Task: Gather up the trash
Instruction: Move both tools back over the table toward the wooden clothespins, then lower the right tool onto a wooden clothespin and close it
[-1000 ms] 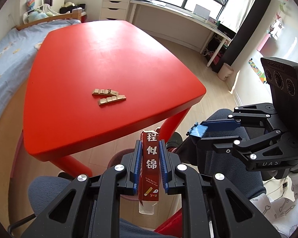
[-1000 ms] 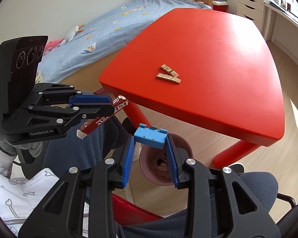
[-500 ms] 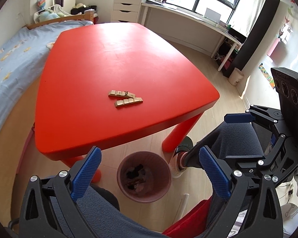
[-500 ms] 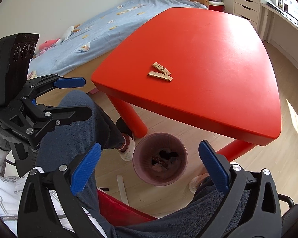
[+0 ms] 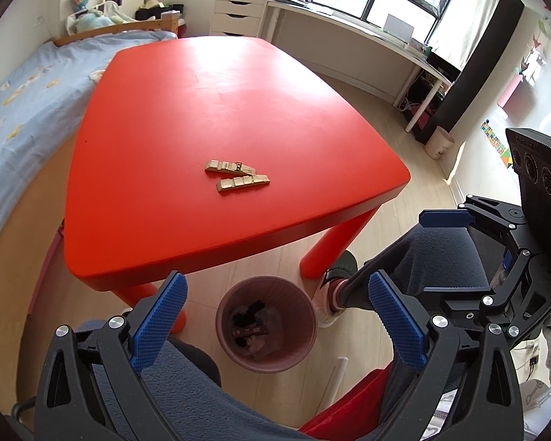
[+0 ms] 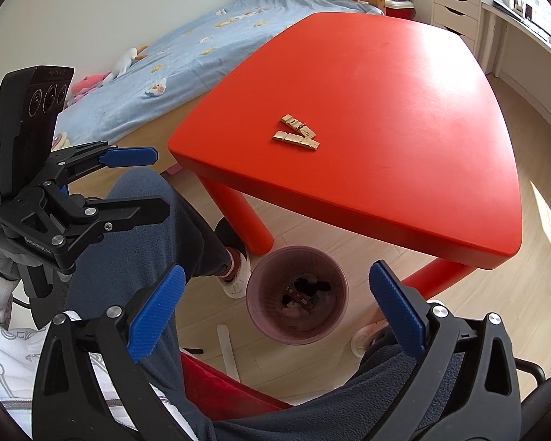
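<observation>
Left claw (image 5: 275, 316) spread wide with nothing between the blue pads (image 5: 158, 321); a second ago clamped on a red printed packet, half a second ago already apart as now. Right claw (image 6: 273, 314) likewise spread wide and bare; a second ago pinching a small blue scrap. Both claws hanging over the pink waste bin (image 5: 224, 316), standing on the wooden floor just beside the near legs of the red bench (image 5: 209, 84). Down in the bin, a dark jumble of trash (image 5: 251, 325) with a reddish printed strip lying on top, seen again from the right wrist view (image 6: 303, 296). Since half a second ago, bin drawn slightly closer to frame centre in both views.

On the bench top, two wooden clothespin halves (image 5: 237, 174) lying close together near the front edge, in the same place as before, seen from the right view (image 6: 297, 132) as a shallow V. Right claw visible in the left view (image 5: 455, 257) off to the side above a dark trousered knee, pads apart; left claw in the right view (image 6: 136, 183) likewise apart. Blue-sheeted bed (image 6: 187, 47) along the bench's far side.
</observation>
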`<action>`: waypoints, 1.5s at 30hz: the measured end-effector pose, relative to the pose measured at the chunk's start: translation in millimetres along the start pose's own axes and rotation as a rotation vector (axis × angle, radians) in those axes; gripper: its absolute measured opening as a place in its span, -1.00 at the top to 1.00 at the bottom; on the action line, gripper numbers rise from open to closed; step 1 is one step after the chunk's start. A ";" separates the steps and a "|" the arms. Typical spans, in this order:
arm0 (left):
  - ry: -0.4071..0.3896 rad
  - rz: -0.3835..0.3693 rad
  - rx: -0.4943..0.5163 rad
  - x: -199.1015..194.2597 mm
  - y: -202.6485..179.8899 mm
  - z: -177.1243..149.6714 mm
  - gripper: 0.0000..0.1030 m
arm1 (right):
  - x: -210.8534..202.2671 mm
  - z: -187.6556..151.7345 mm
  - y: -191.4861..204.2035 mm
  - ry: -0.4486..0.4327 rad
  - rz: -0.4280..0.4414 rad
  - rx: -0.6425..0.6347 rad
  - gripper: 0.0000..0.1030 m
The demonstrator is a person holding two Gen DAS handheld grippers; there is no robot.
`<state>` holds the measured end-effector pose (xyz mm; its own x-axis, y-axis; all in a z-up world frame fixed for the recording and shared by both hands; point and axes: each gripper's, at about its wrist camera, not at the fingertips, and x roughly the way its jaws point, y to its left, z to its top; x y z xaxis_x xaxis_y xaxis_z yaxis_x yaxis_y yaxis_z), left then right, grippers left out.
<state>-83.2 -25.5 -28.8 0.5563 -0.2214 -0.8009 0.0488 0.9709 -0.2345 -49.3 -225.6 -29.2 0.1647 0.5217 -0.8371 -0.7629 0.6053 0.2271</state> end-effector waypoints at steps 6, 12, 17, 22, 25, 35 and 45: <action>0.001 0.000 -0.004 1.2 1.2 0.2 -0.85 | 0.3 0.8 -2.3 -0.003 0.002 0.003 -0.92; -0.003 0.004 -0.007 2.2 5.8 2.6 -0.85 | -0.5 6.3 -5.1 -0.010 -0.001 0.004 -0.92; -0.010 0.016 -0.007 4.2 14.5 9.4 -0.85 | -1.5 20.4 -8.2 -0.028 -0.008 -0.009 -0.92; -0.020 0.026 -0.002 6.3 22.1 17.6 -0.85 | 1.1 43.7 -14.1 -0.050 -0.013 -0.033 -0.92; -0.024 0.026 0.003 7.3 24.3 21.2 -0.85 | 6.6 59.7 -17.7 -0.056 -0.017 -0.052 -0.92; -0.012 0.030 0.058 18.4 33.4 36.6 -0.85 | 39.9 117.0 -32.8 -0.048 -0.040 -0.108 -0.92; 0.025 -0.008 0.155 45.0 37.8 55.1 -0.85 | 93.6 153.4 -31.0 0.013 -0.037 -0.202 -0.92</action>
<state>-10.6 6.3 -43.4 0.5350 -0.2299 -0.8130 0.1821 0.9710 -0.1547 85.6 -103.4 -38.2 0.1876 0.4931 -0.8495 -0.8669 0.4897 0.0929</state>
